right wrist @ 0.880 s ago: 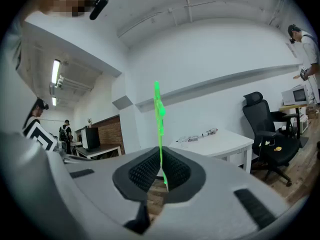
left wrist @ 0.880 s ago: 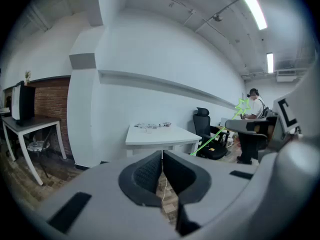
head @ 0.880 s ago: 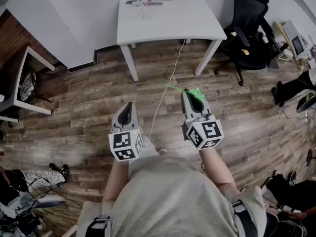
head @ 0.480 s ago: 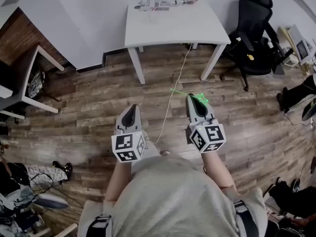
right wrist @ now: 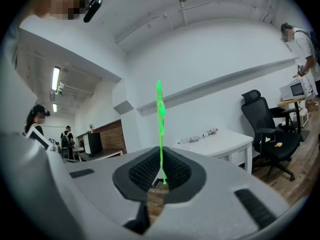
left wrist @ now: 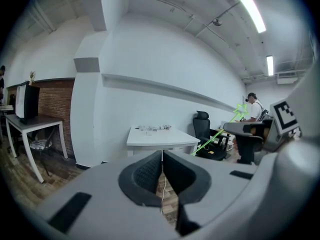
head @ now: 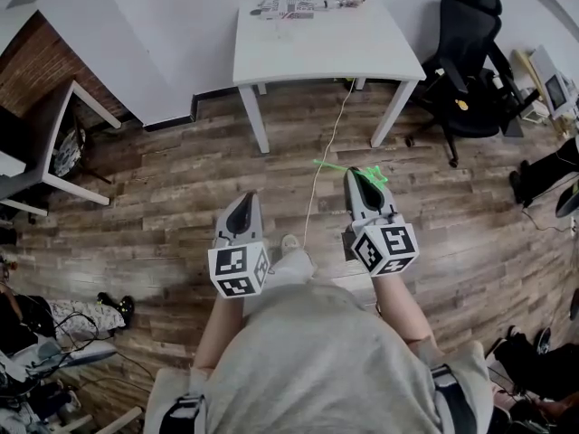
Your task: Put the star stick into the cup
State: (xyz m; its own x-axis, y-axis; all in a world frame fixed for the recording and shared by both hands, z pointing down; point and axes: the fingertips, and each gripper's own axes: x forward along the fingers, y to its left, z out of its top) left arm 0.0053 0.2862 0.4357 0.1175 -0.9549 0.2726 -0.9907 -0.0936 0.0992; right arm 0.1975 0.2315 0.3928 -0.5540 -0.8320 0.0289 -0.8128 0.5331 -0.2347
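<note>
My right gripper (head: 360,182) is shut on a thin green star stick (head: 347,168), held over the wood floor. In the right gripper view the star stick (right wrist: 160,119) rises upright from between the closed pads of my right gripper (right wrist: 161,176). My left gripper (head: 242,217) is level with it on the left, jaws shut with nothing between them (left wrist: 161,165). From the left gripper view the stick (left wrist: 220,133) shows at the right, with its star on top. A white table (head: 326,52) stands ahead with small items (head: 303,5) along its far edge. I cannot make out a cup for certain.
A black office chair (head: 463,54) stands right of the table. A white cable (head: 319,174) runs across the floor from the table toward me. A white desk (head: 54,143) and brick wall are at the left. Seated people and clutter (head: 552,161) sit at the right edge.
The table has come closer and shifted right in the head view as I walked toward it. Both grippers keep their pose, and the right one still holds the stick.
</note>
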